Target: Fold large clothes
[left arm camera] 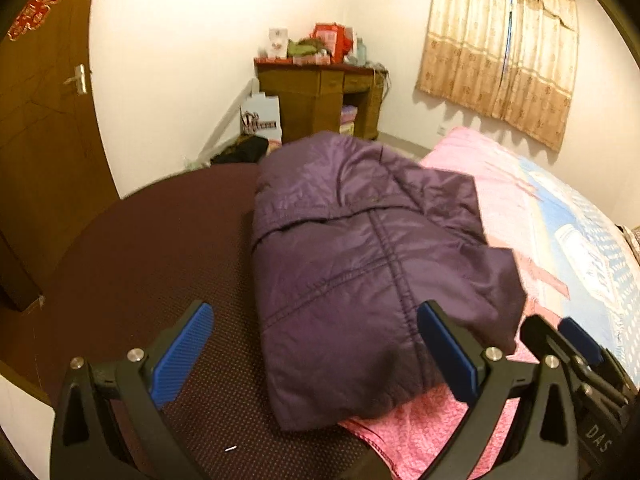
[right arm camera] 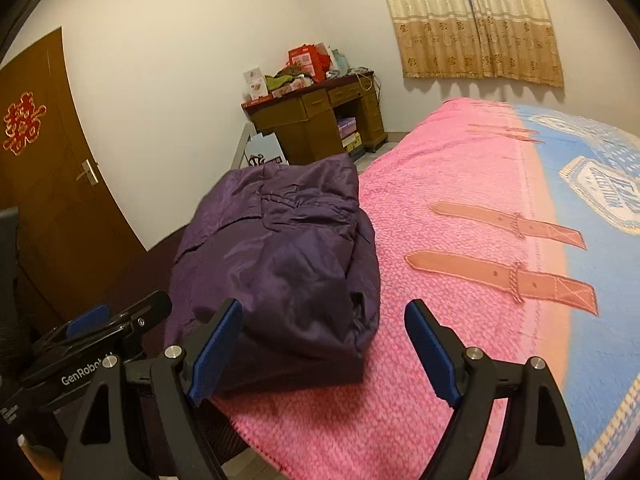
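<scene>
Purple jacket, shiny quilted nylon with stitched seams, folded into a puffy oblong bundle, long axis running away from the cameras toward the desk. It lies half on the dark dotted round surface, half on the nubby pink blanket. Left gripper fingers open, empty; right gripper fingers open, empty, just short of the near end.

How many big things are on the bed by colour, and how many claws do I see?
Purple: 1, the folded jacket
Pink and blue: 1, the blanket
Dark maroon: 1, the dotted cover
Claws: 2, the left claw and the right claw
Total: 5
</scene>
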A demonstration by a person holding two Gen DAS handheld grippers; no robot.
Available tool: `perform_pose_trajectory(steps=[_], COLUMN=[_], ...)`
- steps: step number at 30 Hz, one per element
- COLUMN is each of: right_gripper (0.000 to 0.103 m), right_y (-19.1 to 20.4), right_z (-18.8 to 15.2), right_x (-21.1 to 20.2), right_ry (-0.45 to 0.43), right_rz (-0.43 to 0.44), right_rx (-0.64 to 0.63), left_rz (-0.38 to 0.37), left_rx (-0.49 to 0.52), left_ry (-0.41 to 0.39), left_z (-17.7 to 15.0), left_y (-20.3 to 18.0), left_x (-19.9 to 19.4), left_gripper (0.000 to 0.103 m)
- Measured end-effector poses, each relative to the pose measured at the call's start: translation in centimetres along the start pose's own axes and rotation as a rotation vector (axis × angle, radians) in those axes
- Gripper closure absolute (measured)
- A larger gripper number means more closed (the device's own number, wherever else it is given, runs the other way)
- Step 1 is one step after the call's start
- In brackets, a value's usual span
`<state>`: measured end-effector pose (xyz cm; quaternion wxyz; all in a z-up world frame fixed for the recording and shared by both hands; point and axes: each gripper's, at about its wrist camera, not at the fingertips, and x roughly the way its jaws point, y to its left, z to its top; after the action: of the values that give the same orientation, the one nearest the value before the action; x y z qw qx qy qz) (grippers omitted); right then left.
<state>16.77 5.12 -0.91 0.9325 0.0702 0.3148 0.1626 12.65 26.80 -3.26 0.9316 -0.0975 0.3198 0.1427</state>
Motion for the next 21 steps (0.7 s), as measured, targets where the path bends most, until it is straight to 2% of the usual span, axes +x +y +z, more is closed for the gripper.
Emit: perform_pose_trajectory(steps=[5, 9, 16, 21], right_gripper=[0.018, 0.016, 0.014, 0.013], right_y=[-0.2, -0.3, 0.0, 0.7], right_z=[0.2, 0.9, 2.0, 2.7], right_x=[-3.6, -6.4, -10.3, -12.9], right_ry=[-0.075, -0.144, -0.24, -0.303], right_rz=[-0.03, -0.036, -0.018, -0.043], right_rx=[0.004, 0.008, 0.017, -0.015], left_rz=[0.028, 0.051, 0.061, 0.072], left_rx=[0.011, 0.038, 0.033, 0.046], left_ry=[-0.094, -0.198, -0.269, -0.324], left_z=[0.2, 0.4, 0.5, 0.7], left_y=[-1.2, -2.4, -3.4, -4.0], left_x=[-3.1, -6.0, -9.1, -11.2], left_gripper=[0.0, 0.0, 0.0, 0.0])
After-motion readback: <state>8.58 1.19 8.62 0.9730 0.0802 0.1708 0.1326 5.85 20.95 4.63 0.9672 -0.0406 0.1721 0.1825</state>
